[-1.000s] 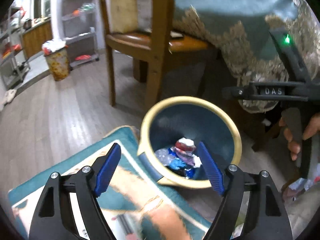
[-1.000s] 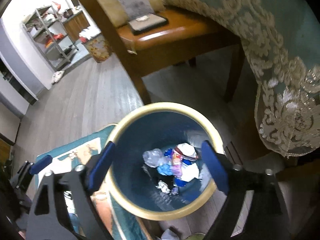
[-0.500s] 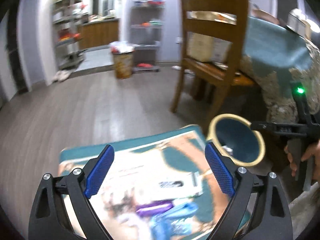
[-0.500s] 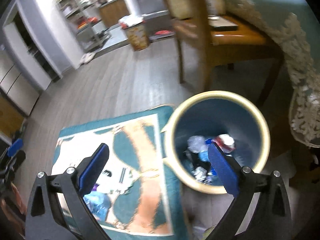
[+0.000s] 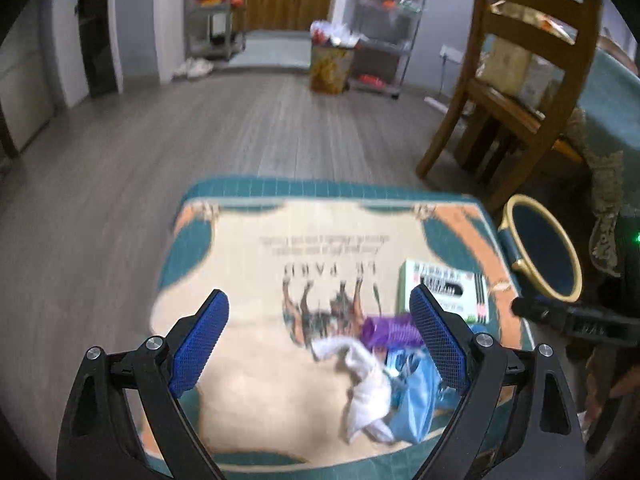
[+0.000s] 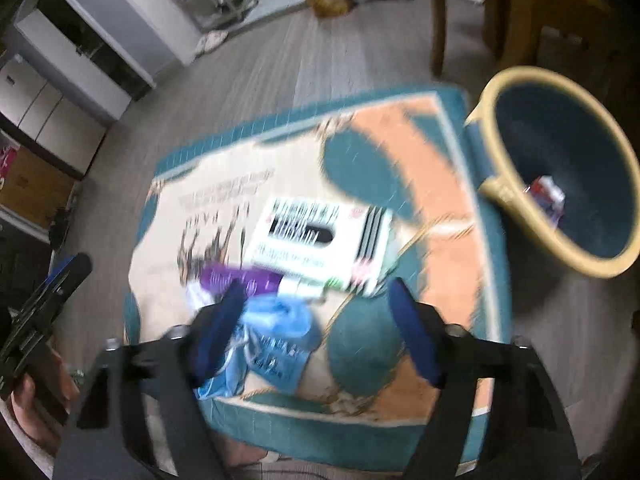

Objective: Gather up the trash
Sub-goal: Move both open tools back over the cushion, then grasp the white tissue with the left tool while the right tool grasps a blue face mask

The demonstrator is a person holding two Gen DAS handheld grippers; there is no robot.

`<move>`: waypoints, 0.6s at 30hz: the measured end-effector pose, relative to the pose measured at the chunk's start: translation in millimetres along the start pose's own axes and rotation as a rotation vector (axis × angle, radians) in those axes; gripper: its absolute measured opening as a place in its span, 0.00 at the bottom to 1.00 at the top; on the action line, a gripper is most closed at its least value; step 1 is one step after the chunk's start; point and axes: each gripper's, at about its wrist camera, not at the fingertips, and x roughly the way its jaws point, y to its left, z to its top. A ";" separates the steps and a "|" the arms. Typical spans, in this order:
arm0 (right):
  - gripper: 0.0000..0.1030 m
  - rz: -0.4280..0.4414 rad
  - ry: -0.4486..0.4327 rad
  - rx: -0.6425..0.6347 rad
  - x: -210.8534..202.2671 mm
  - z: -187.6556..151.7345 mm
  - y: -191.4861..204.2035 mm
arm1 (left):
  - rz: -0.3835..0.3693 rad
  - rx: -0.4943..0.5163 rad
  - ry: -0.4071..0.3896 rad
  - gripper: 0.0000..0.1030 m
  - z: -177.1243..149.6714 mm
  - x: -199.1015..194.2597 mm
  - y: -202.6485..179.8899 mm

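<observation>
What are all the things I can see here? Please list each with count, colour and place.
Rug: one, teal border, cream and orange print, on the floor.
Box: one, white and green, on the rug.
Purple wrapper: one, on the rug beside the box.
White tissue: one, crumpled, on the rug.
Blue plastic bag: one, on the rug.
Trash bin: one, dark blue, yellow rim, right of the rug, some trash inside.
Chair: one, brown wood, behind the bin.
Left hand-held gripper: black, blue pads, open.
Right hand-held gripper: black, blue pads, open.
</observation>
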 end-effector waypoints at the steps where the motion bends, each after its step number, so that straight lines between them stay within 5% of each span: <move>1: 0.60 -0.010 0.023 -0.015 8.1 -5.0 5.0 | -0.003 0.001 0.017 0.87 -3.5 4.4 -0.3; 8: 0.39 -0.057 0.103 -0.116 40.1 -17.5 20.3 | -0.017 0.099 0.160 0.75 -23.8 45.2 -14.9; 10: 0.16 -0.035 0.121 -0.108 44.8 -16.7 18.7 | -0.034 0.111 0.183 0.74 -27.3 51.1 -19.8; 12: 0.05 -0.021 0.121 -0.109 44.1 -15.2 20.0 | -0.049 0.107 0.227 0.68 -31.9 60.2 -23.0; 18: 0.04 0.008 0.001 -0.076 6.4 2.9 16.0 | -0.094 0.100 0.309 0.54 -40.3 76.0 -31.0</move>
